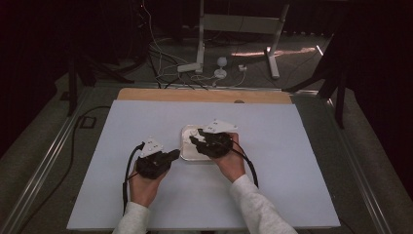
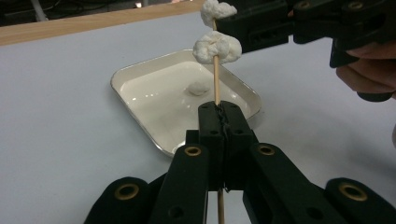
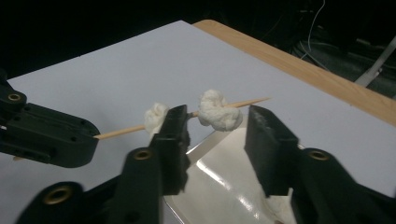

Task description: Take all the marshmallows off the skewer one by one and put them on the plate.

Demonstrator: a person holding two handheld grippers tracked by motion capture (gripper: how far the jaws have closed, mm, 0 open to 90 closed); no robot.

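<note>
The high view looks forward and down from above the person's side, taking in the whole worktop (image 1: 146,204) from well off, with the white tray (image 1: 186,146) near its centre. The left gripper view rides low along the left claw (image 2: 219,108), facing the tray (image 2: 140,93) closely toward 12 o'clock. The right gripper view sits just over the tray (image 3: 219,186), looking along the right claw (image 3: 219,128). Both gripper views share the skewer (image 2: 216,84).
</note>
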